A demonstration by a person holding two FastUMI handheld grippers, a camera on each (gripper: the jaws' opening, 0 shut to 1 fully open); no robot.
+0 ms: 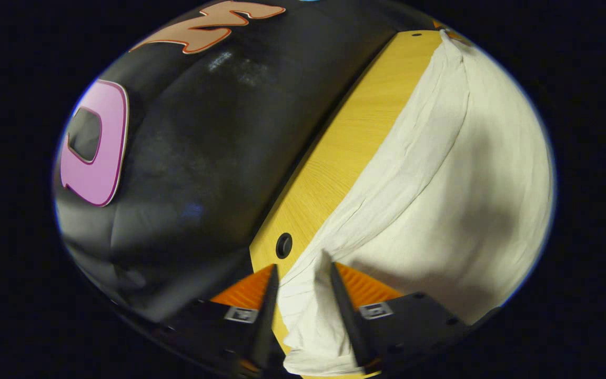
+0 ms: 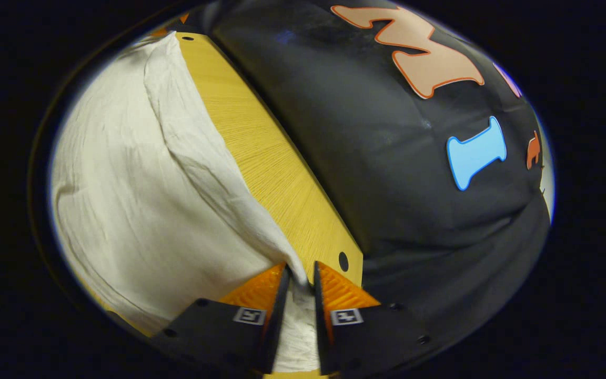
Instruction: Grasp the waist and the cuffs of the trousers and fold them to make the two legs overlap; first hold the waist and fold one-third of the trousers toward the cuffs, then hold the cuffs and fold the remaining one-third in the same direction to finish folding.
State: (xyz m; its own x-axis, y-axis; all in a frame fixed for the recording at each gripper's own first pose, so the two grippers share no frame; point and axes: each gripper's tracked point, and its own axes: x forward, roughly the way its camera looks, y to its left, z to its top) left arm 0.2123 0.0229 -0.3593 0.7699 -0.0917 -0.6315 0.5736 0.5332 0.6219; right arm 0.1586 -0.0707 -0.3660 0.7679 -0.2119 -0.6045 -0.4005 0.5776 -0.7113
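Note:
Cream trousers [image 1: 466,184] lie spread over a yellow wooden table [image 1: 345,147]. In the left gripper view my left gripper [image 1: 302,268] is shut on a bunched edge of the cloth, which fills the gap between its fingers and rises in a peak. A taut ridge runs from there to the far end. In the right gripper view the trousers [image 2: 124,184] cover the left side of the table [image 2: 261,147], and my right gripper [image 2: 301,271] is shut on a thin pinch of their edge. Which end is waist or cuff I cannot tell.
The black cloth booth wall [image 1: 203,158] runs along the table's bare edge strip, close beside both grippers. Small black holes [image 1: 284,245] [image 2: 343,261] sit in the tabletop near each gripper. The wall [image 2: 413,173] bulges toward the table.

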